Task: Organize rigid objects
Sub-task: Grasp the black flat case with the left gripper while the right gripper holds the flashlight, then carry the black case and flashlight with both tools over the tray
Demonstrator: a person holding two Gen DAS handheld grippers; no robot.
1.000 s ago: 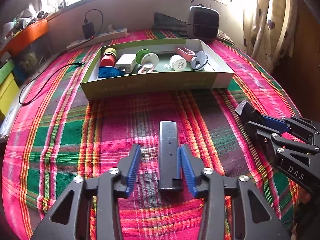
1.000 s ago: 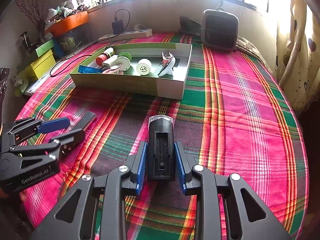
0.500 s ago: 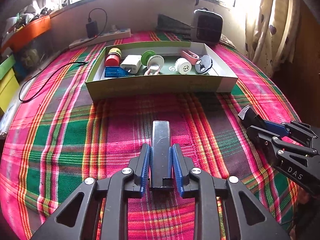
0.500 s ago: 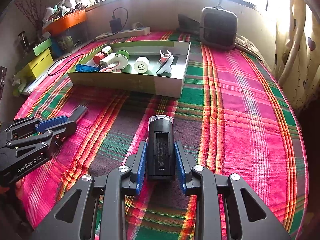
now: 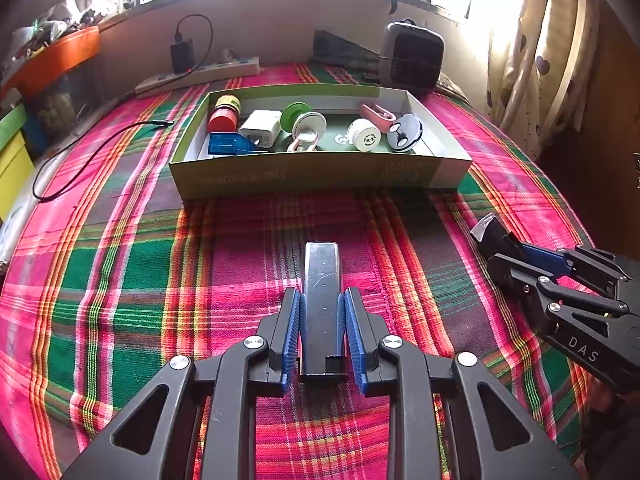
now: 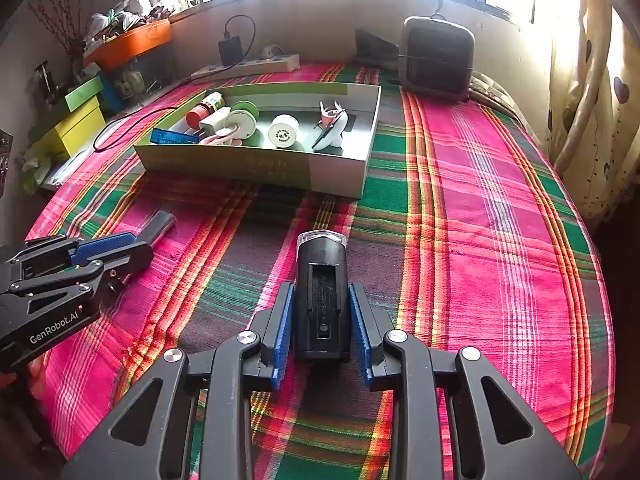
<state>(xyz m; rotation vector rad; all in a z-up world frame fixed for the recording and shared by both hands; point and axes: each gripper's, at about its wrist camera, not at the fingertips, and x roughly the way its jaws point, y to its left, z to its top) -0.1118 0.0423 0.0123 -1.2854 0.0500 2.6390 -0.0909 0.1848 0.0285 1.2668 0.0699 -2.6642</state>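
The dark metallic bar (image 5: pixel 322 304) is gripped along its sides by the left gripper (image 5: pixel 322 320), whose blue-padded jaws are closed narrowly against it; it lies lengthwise over the plaid cloth (image 5: pixel 140 272), its far end pointing toward the green-and-white box (image 5: pixel 312 174). The black flashlight-like device (image 6: pixel 322 296), with a clear front cap and a slotted upper face, is clamped in the same way between the jaws of the right gripper (image 6: pixel 322 320), which are drawn in against its sides. The box is seen well ahead of both grippers, and in it are gathered a red cylinder (image 5: pixel 222 119), a white charger (image 5: pixel 261 127), a green spool (image 5: pixel 295 111), a blue plastic piece (image 5: pixel 224 145), a white round cap (image 5: pixel 365 135) and a pink clip (image 5: pixel 376 112). A power strip (image 5: pixel 200 76) and a small dark heater (image 5: pixel 412 56) are set behind the box, near the wall. A black cable (image 5: pixel 92 152) is trailed across the cloth to the left of the box.
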